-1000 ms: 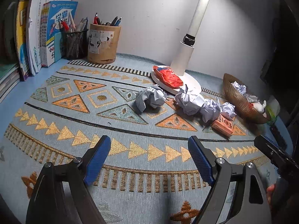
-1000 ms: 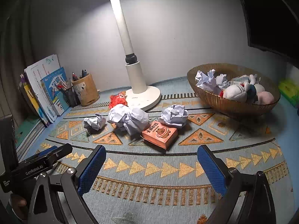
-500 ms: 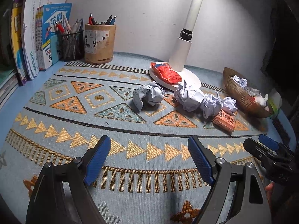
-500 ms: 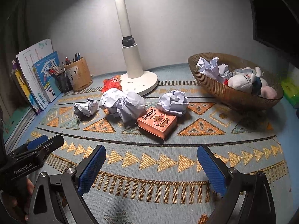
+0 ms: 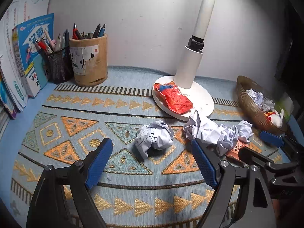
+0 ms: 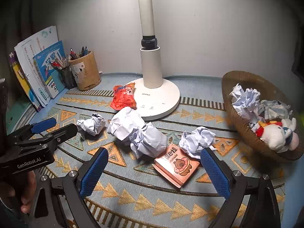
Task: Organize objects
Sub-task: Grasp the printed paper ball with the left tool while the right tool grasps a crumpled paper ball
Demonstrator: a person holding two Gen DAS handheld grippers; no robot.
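Both my grippers, left gripper (image 5: 150, 161) and right gripper (image 6: 153, 169), hang spread wide above crumpled paper balls (image 6: 146, 138) and a pink packet (image 6: 176, 166).

Crumpled matt paper balls (image 6: 146, 133) lie on a woven cloth mat (image 6: 133, 190) beside a wicker basket (image 6: 245, 131).

Four crumpled paper balls lie on the patterned mat: one small ball (image 6: 92, 126) apart at left, two large balls (image 6: 136, 131) touching, another (image 6: 197, 139) beside a flat pink packet (image 6: 176, 166); a crushed red wrapper (image 6: 123, 98) rests against the lamp base; a wicker basket (image 6: 245, 131) holds paper and a plush toy (image 6: 275, 134)
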